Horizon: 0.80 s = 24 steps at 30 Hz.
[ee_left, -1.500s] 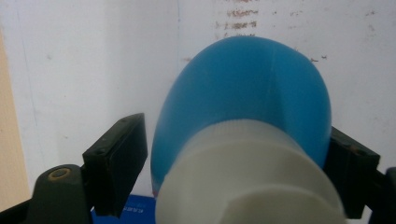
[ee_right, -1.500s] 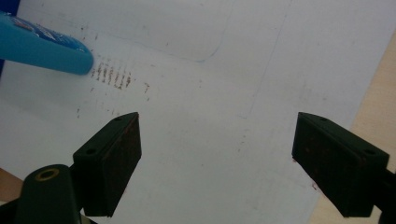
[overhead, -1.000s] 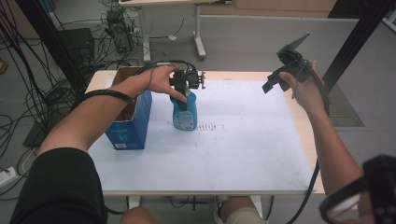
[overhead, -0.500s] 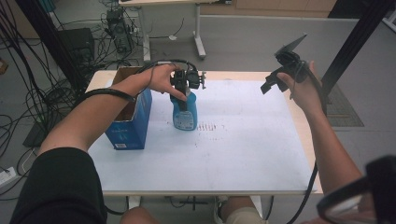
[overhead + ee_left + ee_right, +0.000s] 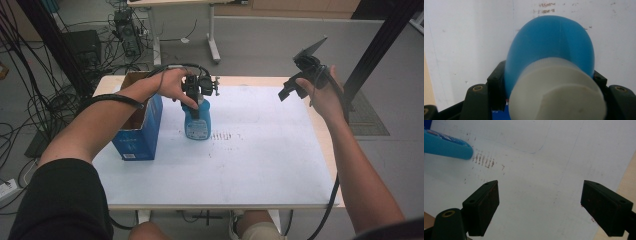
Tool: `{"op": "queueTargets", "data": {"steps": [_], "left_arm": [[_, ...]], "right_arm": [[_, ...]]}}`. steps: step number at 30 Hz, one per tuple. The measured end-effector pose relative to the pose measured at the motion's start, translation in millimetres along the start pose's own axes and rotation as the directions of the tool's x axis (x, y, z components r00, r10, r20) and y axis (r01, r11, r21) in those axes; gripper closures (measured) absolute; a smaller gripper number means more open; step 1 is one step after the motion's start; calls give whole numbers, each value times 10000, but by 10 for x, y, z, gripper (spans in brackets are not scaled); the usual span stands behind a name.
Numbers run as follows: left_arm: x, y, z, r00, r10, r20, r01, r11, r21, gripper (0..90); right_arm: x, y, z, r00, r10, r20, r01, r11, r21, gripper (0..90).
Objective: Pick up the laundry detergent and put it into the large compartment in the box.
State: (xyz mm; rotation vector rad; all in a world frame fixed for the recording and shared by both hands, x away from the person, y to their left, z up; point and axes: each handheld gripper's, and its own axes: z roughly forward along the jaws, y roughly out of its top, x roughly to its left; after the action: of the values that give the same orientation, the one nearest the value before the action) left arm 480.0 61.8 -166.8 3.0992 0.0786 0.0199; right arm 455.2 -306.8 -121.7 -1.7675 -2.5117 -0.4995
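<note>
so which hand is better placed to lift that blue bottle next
Left. The left gripper is already shut on the blue bottle just below its white cap, having just closed its jaws. The right gripper hangs open, well off to the side above the table.

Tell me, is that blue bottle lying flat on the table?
No, the blue bottle stands upright on the white table, its neck clamped in the left gripper.

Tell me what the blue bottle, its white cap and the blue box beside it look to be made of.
Blue bottle: likely plastic, smooth and slightly glossy, with a faint mould seam in the left gripper view.
White cap: probably plastic too, matte, with soft moulded edges.
Blue box: looks like printed cardboard; its open flaps show brown.
</note>
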Motion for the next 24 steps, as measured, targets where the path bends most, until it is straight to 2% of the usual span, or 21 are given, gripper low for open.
{"op": "queueTargets", "data": {"steps": [24], "left_arm": [[21, 19, 0, 9999, -68, 82, 67, 10000, 14, 369]], "right_arm": [[20, 30, 73, 10000, 15, -33, -15, 10000, 88, 153]]}}
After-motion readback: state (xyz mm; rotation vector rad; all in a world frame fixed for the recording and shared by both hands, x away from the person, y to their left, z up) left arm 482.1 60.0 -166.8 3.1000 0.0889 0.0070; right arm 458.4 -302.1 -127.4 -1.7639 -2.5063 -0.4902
